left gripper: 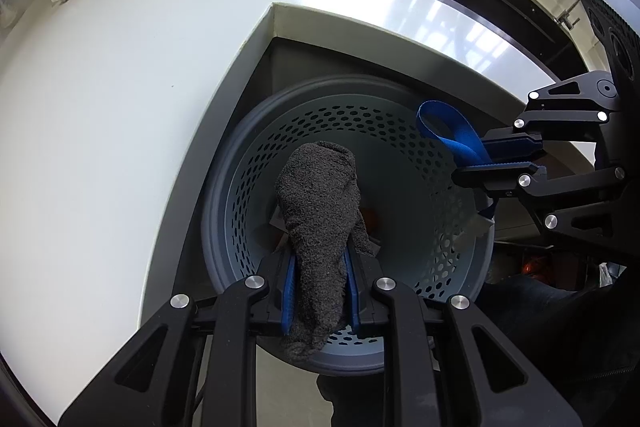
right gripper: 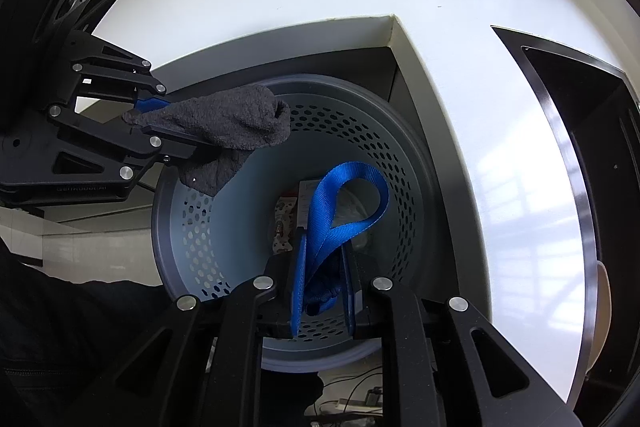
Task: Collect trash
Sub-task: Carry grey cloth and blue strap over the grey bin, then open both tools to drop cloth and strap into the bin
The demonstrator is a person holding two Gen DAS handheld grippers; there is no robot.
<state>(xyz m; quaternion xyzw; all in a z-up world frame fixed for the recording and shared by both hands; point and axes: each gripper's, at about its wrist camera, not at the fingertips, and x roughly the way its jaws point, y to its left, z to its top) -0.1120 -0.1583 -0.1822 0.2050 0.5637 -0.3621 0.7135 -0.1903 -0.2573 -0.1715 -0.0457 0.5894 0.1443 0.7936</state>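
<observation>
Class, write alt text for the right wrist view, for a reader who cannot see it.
The right gripper holds a blue strap over a grey perforated bin. Beside it, the left gripper holds a dark grey cloth above the bin's rim.

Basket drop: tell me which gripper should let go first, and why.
Probably the left gripper. Its grey sock hangs well inside the rim of the perforated basket. The right gripper holds its blue strap over the basket too, so either would likely land inside.

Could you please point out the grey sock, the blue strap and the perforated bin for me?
grey sock (left gripper: pixel 316 211): left wrist view, middle of its fuzzy body.
blue strap (right gripper: pixel 324 211): right wrist view, left side of its loop.
perforated bin (left gripper: pixel 256 163): left wrist view, inner wall.
</observation>
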